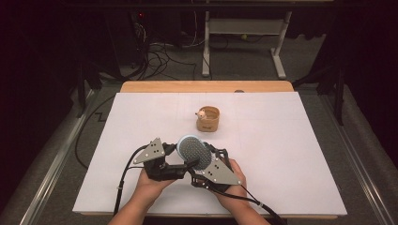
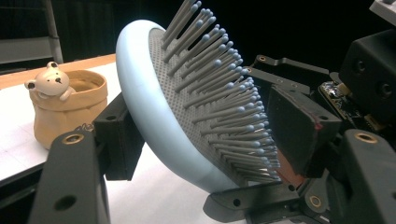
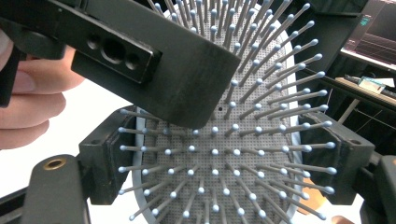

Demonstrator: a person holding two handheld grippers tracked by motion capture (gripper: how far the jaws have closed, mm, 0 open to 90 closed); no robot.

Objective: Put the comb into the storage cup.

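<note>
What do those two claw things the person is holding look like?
Both are black, blocky tools. The left claw and the right claw each carry a grey three-cornered plate dotted with small holes on top. A black cable trails from each toward the table's near edge. Up close, the jaws are chunky black blocks with brass-coloured rings at the joints. The person's forearms are bare, with no sleeves visible.

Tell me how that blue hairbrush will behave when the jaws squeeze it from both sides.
The hairbrush probably keeps its shape: its pale blue rim looks like smooth, hard plastic, so it may slip on that curve. The bristles are thin pins on a dotted pad and will likely bend under the left gripper rather than give firm purchase. It looks light for its size.
</note>
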